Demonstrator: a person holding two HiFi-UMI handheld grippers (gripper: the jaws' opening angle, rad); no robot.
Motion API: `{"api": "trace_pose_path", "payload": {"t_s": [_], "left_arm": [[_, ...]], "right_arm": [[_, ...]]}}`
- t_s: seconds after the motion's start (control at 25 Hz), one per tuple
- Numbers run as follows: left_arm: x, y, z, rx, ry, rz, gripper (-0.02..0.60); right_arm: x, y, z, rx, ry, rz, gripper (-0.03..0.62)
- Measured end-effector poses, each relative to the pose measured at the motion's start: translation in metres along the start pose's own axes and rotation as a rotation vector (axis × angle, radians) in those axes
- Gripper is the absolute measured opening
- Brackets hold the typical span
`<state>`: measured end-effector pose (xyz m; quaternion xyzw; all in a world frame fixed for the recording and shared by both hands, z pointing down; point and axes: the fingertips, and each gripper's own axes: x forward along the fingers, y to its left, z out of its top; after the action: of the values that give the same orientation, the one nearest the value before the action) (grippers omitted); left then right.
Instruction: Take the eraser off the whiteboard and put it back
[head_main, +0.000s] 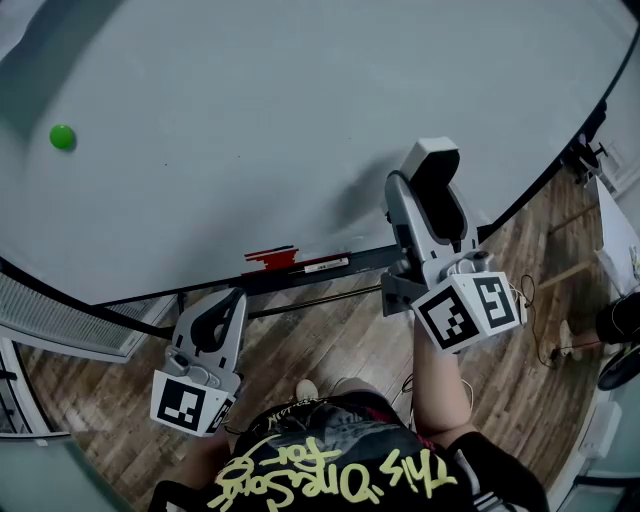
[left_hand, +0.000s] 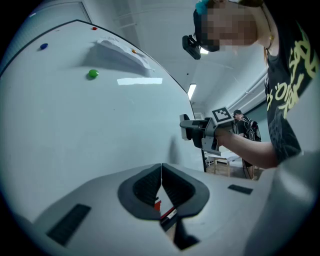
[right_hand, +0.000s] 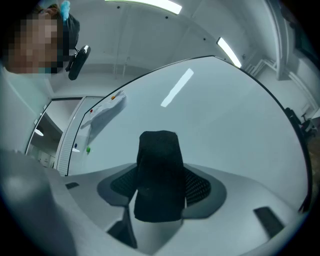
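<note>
The eraser (head_main: 432, 160), white-backed in the head view and black felt (right_hand: 159, 175) in the right gripper view, is held between the jaws of my right gripper (head_main: 425, 190). It is close in front of the lower right part of the whiteboard (head_main: 250, 120); I cannot tell whether it touches. My left gripper (head_main: 230, 302) hangs lower left, just below the board's tray (head_main: 200, 292). Its jaws are shut with nothing between them (left_hand: 161, 180). The left gripper view also shows the right gripper (left_hand: 197, 131) beside the board.
A red marker (head_main: 272, 260) and another pen (head_main: 322, 265) lie on the tray. A green magnet (head_main: 62, 137) sticks to the board's upper left, with a paper sheet (left_hand: 122, 52) farther up. Wooden floor (head_main: 330, 340), cables and a chair wheel (head_main: 622, 365) lie at right.
</note>
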<state>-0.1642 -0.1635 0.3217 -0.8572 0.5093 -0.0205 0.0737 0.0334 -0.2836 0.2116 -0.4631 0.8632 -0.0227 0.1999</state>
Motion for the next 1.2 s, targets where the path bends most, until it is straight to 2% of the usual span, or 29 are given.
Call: {"api": "trace_pose_path", "payload": {"t_s": [1.2], "left_arm": [[-0.014, 0.014, -0.005, -0.004, 0.009, 0.039, 0.011]], "right_arm": [[0.034, -0.011, -0.020, -0.039, 0.046, -0.048, 0.258]]}}
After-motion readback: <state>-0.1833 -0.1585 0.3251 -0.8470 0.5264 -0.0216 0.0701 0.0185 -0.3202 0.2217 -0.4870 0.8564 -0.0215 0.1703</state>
